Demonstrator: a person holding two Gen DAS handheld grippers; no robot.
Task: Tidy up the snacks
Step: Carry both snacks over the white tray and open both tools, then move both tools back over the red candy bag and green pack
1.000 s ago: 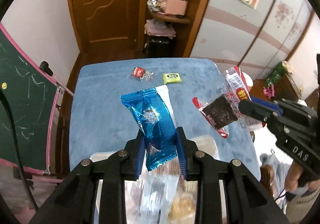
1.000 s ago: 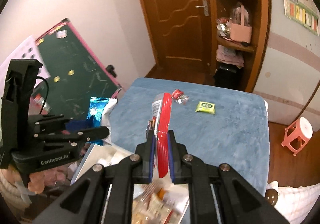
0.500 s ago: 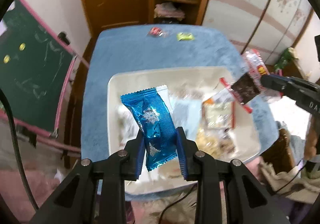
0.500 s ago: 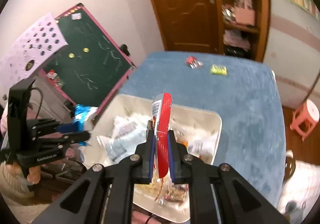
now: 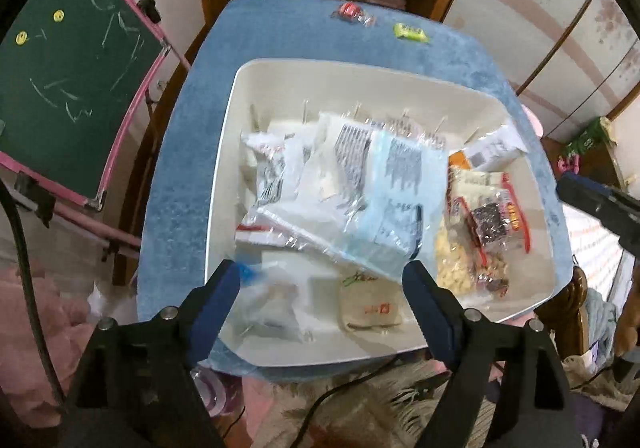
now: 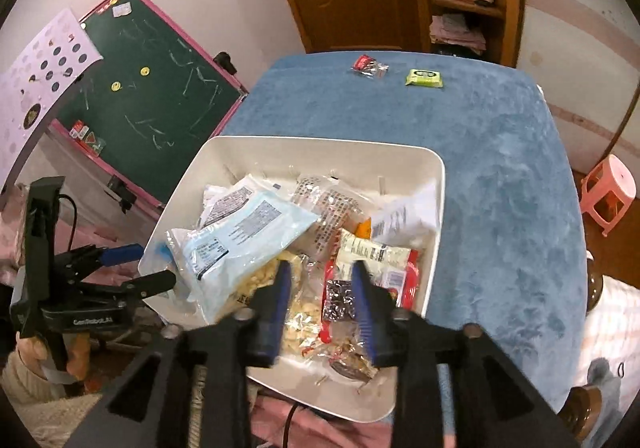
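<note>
A white bin [image 5: 280,75] [image 6: 224,155] full of snack packets sits on the blue table. My left gripper [image 5: 322,282] is open and empty above the bin's near edge; a pale blue packet [image 5: 394,203] [image 6: 244,240] lies below it. My right gripper [image 6: 322,288] is open and empty above the bin's right side, over a red-edged packet with a dark snack [image 6: 340,298] [image 5: 496,221]. A small red packet [image 5: 350,11] [image 6: 368,65] and a green packet [image 5: 410,32] [image 6: 425,77] lie on the table's far side.
The blue cloth table [image 6: 500,167] has bare surface right of the bin. A green chalkboard [image 5: 68,87] [image 6: 160,95] stands left. A pink stool [image 6: 610,187] is on the floor at right. A door and shelves are behind the table.
Both grippers opened. The blue packet left my left gripper and the red-edged packet left my right gripper; both now lie in the bin. Both views tilted further down over the bin.
</note>
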